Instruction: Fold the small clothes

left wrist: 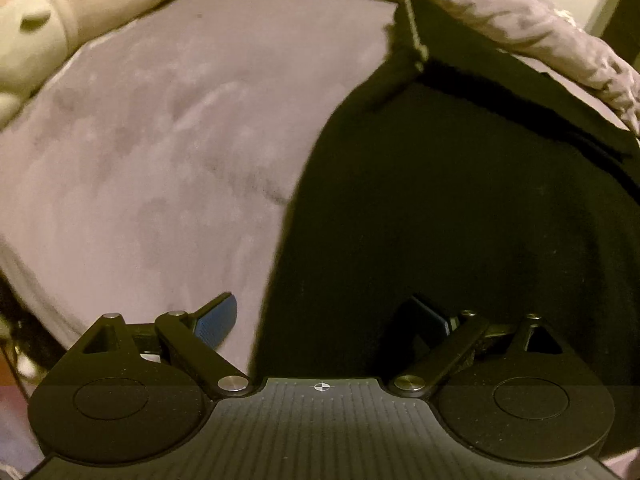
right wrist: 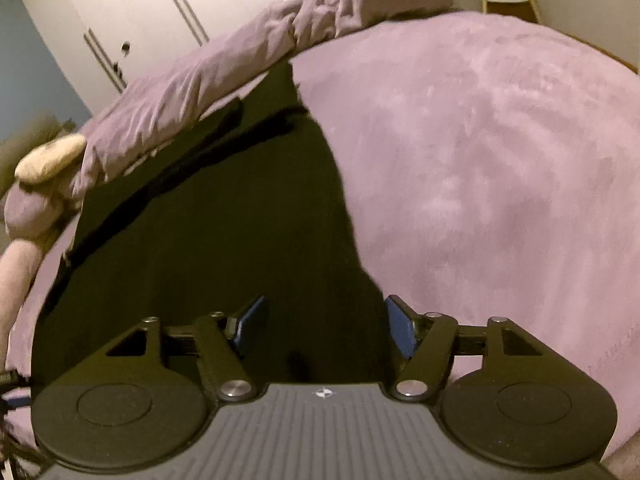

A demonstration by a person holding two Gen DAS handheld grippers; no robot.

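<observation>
A black garment (left wrist: 460,208) lies spread flat on a lilac plush bedspread (left wrist: 160,152); a darker band runs across its far end. In the left wrist view it fills the right half, and my left gripper (left wrist: 326,316) hovers over its left edge, jaws wide apart, nothing between the blue pads (left wrist: 216,320). In the right wrist view the same black garment (right wrist: 220,220) fills the left and centre. My right gripper (right wrist: 324,324) stands open above its right edge, the fabric lying below the pads (right wrist: 402,330), not pinched.
A rumpled lilac duvet (right wrist: 224,76) is rolled along the far side of the bed. A cream plush toy (left wrist: 36,28) lies at the left. White wardrobe doors (right wrist: 168,4) stand behind the bed. The bedspread (right wrist: 500,168) extends bare to the right.
</observation>
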